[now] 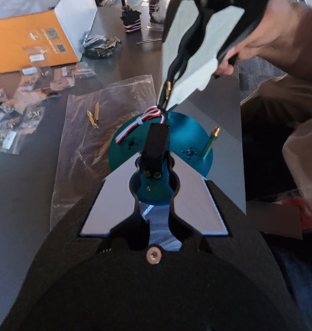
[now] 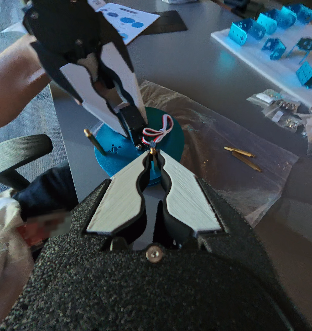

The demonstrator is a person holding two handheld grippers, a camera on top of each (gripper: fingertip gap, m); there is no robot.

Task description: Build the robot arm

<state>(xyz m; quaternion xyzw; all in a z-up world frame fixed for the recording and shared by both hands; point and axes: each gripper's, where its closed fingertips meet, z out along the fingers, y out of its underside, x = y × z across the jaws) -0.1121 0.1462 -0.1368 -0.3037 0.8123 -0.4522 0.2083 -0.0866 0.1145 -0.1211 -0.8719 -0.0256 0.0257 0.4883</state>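
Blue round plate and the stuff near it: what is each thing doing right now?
Left claw: shut on black motor box.
Right claw: shut on gold post.
Blue round plate: flat on table.
Other gold post: standing upright on plate.
Two loose gold posts: lying on plastic bag.

Disc (image 1: 187, 136) is showing teal-blue; servo (image 1: 156, 141) on it is reading black, w/ red-white-black striped wires (image 1: 142, 120). Standoffs (image 2: 241, 154) are glinting brass-gold (the upright one (image 1: 209, 143) is picking up green tint). Both grippers, left (image 1: 154, 157) & right (image 2: 153, 154), are showing white fingers w/ black edging. Box (image 1: 26, 41) is looking orange, brackets (image 2: 269, 25) bright blue, table (image 2: 196, 59) grey.
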